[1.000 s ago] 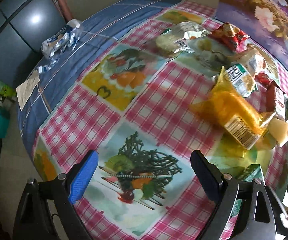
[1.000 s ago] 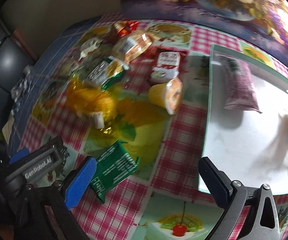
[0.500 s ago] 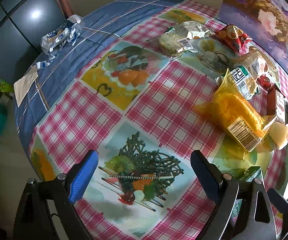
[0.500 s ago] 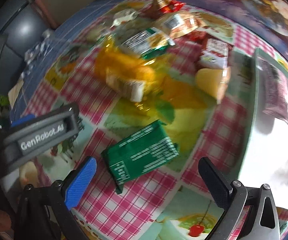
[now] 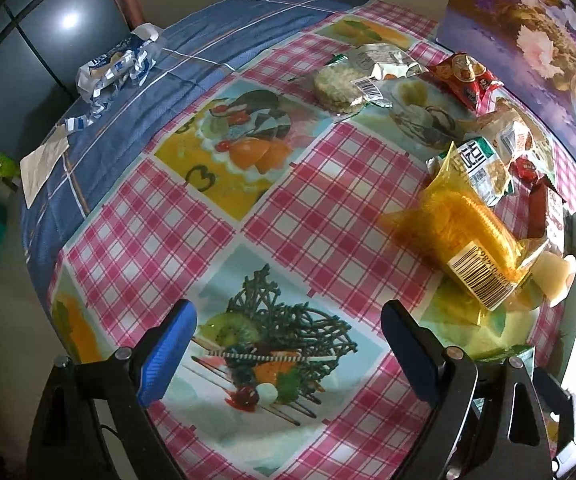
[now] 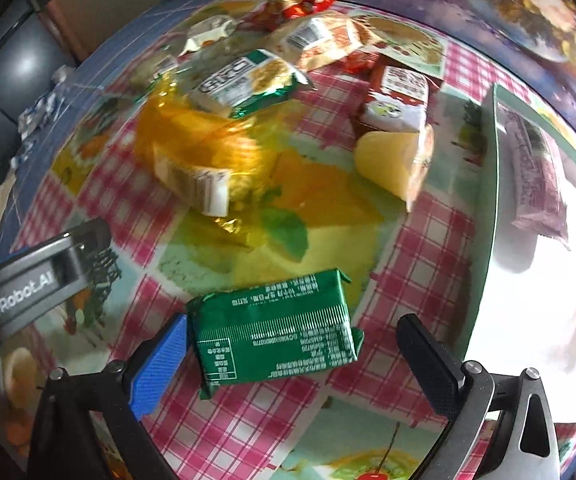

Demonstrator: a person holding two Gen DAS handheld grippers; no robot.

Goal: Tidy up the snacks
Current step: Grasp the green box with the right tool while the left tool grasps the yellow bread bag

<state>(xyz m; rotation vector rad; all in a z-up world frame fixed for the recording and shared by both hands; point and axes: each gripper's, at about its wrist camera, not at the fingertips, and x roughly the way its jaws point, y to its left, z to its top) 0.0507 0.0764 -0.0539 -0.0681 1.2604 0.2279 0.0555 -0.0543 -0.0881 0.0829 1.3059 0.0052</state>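
A green foil snack pack point(image 6: 276, 332) lies flat on the checked tablecloth between the fingers of my right gripper point(image 6: 294, 364), which is open. Its blue pad sits at the pack's left end; the black finger stands clear of the right end. Behind the pack lie an orange see-through pack point(image 6: 200, 152), a green-and-white pack point(image 6: 248, 80), a red-and-white pack point(image 6: 398, 96) and a yellow jelly cup point(image 6: 392, 160). A white tray point(image 6: 488, 200) to the right holds a pink pack point(image 6: 536, 176). My left gripper point(image 5: 288, 354) hangs open over a fruit picture, holding nothing.
A rice cracker pack point(image 5: 352, 80) and a red pack point(image 5: 468, 78) lie at the table's far side. A crumpled blue-and-white wrapper point(image 5: 116, 64) and a paper slip point(image 5: 44, 164) rest near the left edge. A floral panel point(image 5: 528, 40) stands behind.
My right gripper has dropped and shifted toward the green pack, which now sits between its fingers instead of ahead of them. The left gripper has kept still.
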